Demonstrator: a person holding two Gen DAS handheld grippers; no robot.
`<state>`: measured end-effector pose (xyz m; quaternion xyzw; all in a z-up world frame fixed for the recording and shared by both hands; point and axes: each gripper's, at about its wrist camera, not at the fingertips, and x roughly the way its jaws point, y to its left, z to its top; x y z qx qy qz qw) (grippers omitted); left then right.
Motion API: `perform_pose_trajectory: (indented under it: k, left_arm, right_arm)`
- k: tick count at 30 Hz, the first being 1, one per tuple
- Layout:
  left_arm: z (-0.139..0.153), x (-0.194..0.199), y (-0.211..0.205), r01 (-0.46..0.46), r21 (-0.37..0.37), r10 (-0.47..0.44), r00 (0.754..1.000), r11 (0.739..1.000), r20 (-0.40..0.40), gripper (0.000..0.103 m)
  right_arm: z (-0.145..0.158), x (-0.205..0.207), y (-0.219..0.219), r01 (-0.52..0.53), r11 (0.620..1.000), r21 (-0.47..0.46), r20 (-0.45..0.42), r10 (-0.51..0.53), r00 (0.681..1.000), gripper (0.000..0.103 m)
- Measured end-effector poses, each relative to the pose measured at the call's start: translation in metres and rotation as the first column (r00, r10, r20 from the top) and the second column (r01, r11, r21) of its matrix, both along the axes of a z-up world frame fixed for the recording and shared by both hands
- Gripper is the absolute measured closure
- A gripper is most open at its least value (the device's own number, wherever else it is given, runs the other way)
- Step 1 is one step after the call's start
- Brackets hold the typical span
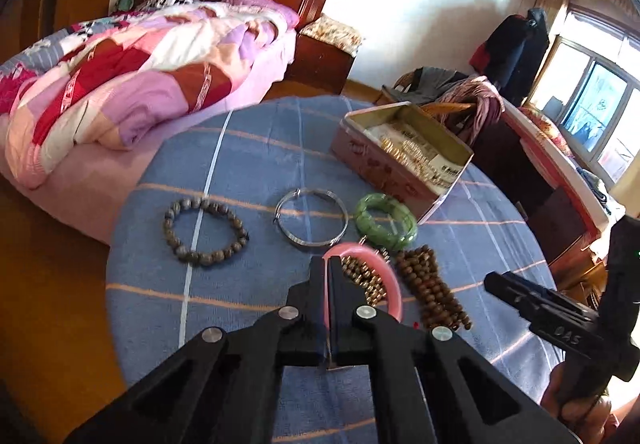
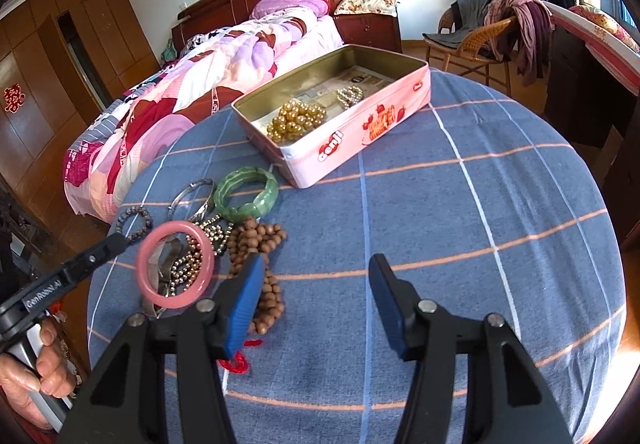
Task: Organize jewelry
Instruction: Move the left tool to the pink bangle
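My left tongs (image 1: 327,264) are clamped on the pink bangle (image 1: 384,268), holding it just above the tabletop (image 1: 240,148) over a heap of small metallic beads (image 2: 188,264). My right tongs (image 2: 316,276) are spread wide with nothing between the blue pads (image 2: 244,308), hovering over the blue checked cloth. Beside the bangle lies a brown wooden bead string (image 2: 260,244) with a red tassel (image 2: 240,358). Farther out sit 3 more pieces in a row: a green bangle (image 1: 385,219), a silver bangle (image 1: 311,218) and a dark beaded bracelet (image 1: 206,230). The pink tin (image 2: 360,132) stands open beyond them, with gold beads (image 2: 296,120) and a pearl bracelet (image 2: 350,95) inside.
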<state>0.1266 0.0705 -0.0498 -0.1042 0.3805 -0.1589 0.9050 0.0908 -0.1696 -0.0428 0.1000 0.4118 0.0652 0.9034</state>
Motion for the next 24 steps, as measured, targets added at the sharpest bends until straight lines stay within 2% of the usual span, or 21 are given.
perform_pose_trajectory:
  k: [3, 6, 9, 12, 14, 15, 16, 17, 18, 19, 20, 24]
  left_arm:
    - [0.004, 0.000, 0.001, 0.008, -0.015, -0.008, 1.000, 1.000, 0.003, 0.103]
    - [-0.002, 0.002, 0.000, 0.027, -0.058, -0.029, 0.999, 0.998, -0.040, 0.103]
    - [-0.009, 0.000, -0.011, 0.033, -0.014, -0.034, 0.997, 0.999, -0.069, 0.098]
    - [-0.016, -0.004, -0.018, 0.036, -0.002, -0.036, 0.993, 0.999, -0.109, 0.098]
    - [-0.007, -0.013, -0.024, 0.020, 0.058, -0.015, 0.997, 0.998, -0.075, 0.098]
    - [0.003, -0.020, -0.032, 0.046, 0.085, -0.044, 0.999, 0.995, -0.020, 0.097]
    - [0.008, -0.022, -0.039, 0.081, 0.082, -0.081, 0.997, 0.993, 0.000, 0.095]
    - [0.009, -0.022, -0.044, 0.117, 0.068, -0.117, 0.993, 0.991, 0.000, 0.091]
    - [0.008, -0.021, -0.052, 0.180, 0.042, -0.180, 0.984, 0.983, -0.017, 0.073]
    - [0.005, -0.021, -0.056, 0.200, 0.039, -0.199, 0.980, 0.979, -0.027, 0.061]
    - [0.002, -0.021, -0.061, 0.209, 0.053, -0.208, 0.978, 0.976, -0.035, 0.045]
    - [-0.014, -0.020, -0.068, 0.214, 0.130, -0.207, 0.976, 0.968, -0.070, 0.043]
  right_arm:
    - [0.000, -0.001, 0.001, -0.004, 1.000, 0.003, 0.001, 0.004, 1.000, 0.045]
    - [0.001, -0.002, 0.002, -0.005, 1.000, -0.005, 0.004, 0.005, 1.000, 0.045]
    - [0.000, -0.002, 0.003, -0.004, 1.000, -0.004, 0.002, 0.004, 1.000, 0.045]
    - [0.001, -0.003, 0.003, -0.004, 1.000, -0.003, 0.000, 0.004, 1.000, 0.045]
    - [0.001, -0.002, 0.002, -0.001, 1.000, -0.005, 0.001, 0.001, 1.000, 0.045]
    - [0.001, -0.002, 0.002, 0.002, 1.000, -0.004, 0.002, -0.002, 1.000, 0.045]
    - [0.000, -0.001, 0.001, 0.005, 1.000, 0.001, 0.000, -0.005, 1.000, 0.045]
    - [-0.001, 0.000, 0.000, 0.006, 1.000, 0.007, -0.004, -0.006, 1.000, 0.045]
    - [-0.001, 0.001, 0.000, 0.007, 1.000, 0.013, -0.009, -0.007, 1.000, 0.045]
    - [-0.001, 0.001, 0.000, 0.007, 1.000, 0.015, -0.012, -0.007, 1.000, 0.045]
    - [-0.001, 0.001, -0.001, 0.006, 1.000, 0.014, -0.013, -0.006, 1.000, 0.045]
    - [0.002, 0.000, -0.005, 0.018, 1.000, -0.002, 0.008, -0.018, 1.000, 0.045]
